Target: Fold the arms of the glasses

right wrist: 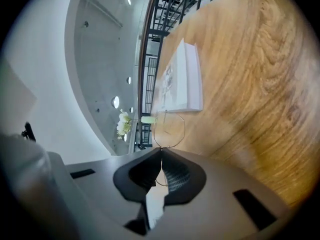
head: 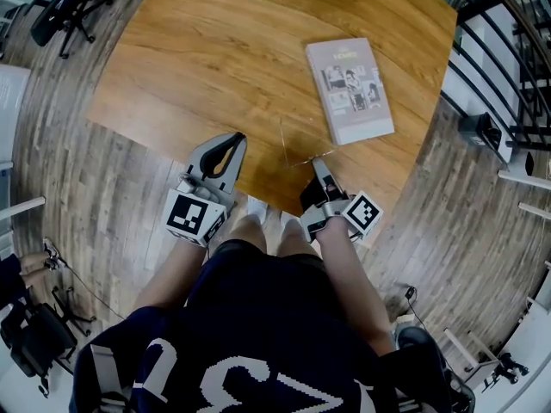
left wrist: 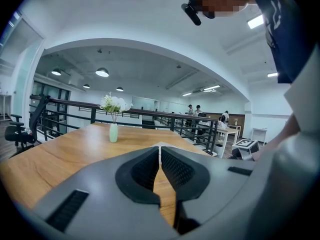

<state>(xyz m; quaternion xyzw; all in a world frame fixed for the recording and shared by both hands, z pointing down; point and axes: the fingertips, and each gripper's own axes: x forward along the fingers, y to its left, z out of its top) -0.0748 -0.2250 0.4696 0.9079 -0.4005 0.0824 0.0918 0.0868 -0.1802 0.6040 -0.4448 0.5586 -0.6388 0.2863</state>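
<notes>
Right gripper (right wrist: 161, 151): grey jaws brought together at the tips, pinching thin wire-framed glasses (right wrist: 170, 132); one round rim stands out just beyond the tips, over the wood, and a further bit of wire shows in the gap behind them. View rolled, so the wooden table (right wrist: 250, 84) fills the right side; a pale book (right wrist: 180, 79) lies flat on it, beyond the glasses and apart from them; farther off, a small pale green vase (right wrist: 148, 119) with white flowers (right wrist: 123, 124). Background: dark railing (right wrist: 150, 59) along the table's far edge; grey ceiling with round lamps (right wrist: 116, 102).
</notes>
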